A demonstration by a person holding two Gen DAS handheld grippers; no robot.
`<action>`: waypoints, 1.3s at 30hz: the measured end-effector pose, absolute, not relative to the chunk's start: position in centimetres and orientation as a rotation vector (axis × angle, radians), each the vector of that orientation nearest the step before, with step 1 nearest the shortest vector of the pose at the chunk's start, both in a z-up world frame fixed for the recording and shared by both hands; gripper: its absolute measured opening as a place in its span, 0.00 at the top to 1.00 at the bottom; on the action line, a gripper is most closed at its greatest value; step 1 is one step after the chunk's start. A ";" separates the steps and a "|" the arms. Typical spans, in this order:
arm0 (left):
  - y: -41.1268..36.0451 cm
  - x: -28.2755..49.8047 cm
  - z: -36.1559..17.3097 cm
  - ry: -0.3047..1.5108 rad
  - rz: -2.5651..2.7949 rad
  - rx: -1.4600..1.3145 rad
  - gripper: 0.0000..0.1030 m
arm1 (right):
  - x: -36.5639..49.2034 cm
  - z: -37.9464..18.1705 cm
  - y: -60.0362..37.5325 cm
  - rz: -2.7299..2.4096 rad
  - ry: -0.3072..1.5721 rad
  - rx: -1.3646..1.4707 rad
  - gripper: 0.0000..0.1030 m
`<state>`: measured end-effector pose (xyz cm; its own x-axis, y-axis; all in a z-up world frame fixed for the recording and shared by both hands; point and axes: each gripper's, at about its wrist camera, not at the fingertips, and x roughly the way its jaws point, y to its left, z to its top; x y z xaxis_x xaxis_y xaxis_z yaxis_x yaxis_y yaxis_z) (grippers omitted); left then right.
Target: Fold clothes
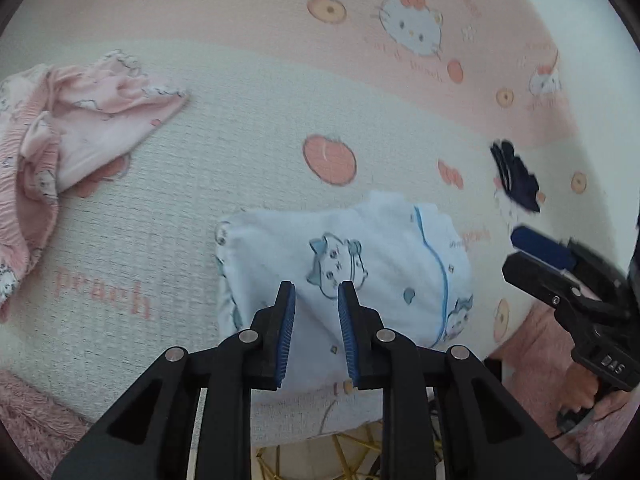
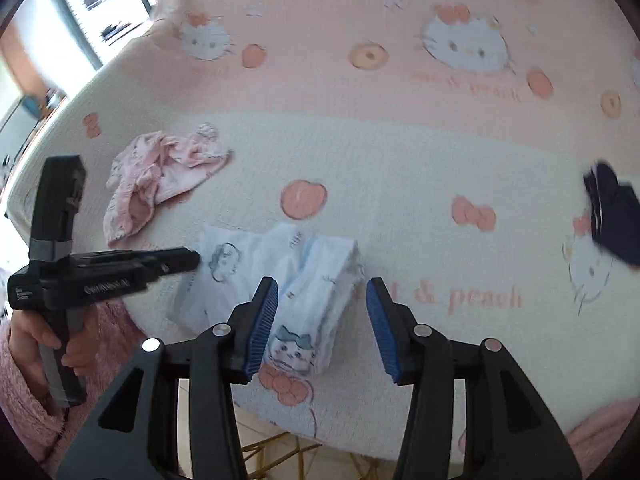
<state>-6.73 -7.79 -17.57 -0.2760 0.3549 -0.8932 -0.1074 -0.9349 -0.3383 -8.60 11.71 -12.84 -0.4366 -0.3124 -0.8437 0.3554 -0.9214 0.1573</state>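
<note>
Grippers both empty: left gripper (image 1: 317,300) narrowly parted, right gripper (image 2: 322,300) spread wider, each hovering above the folded white garment (image 1: 360,264).

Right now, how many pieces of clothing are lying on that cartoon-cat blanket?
3: a folded white garment near the front edge, a crumpled pink garment far left, a dark garment at the right. More may lie outside view.

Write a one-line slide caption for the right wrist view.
Open right gripper above a folded white garment on a cartoon blanket, left gripper alongside.
</note>
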 end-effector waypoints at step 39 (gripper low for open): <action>-11.5 -4.2 -19.7 -0.421 2.304 -1.887 0.75 | -6.9 -21.1 11.1 -2.184 0.060 1.591 0.64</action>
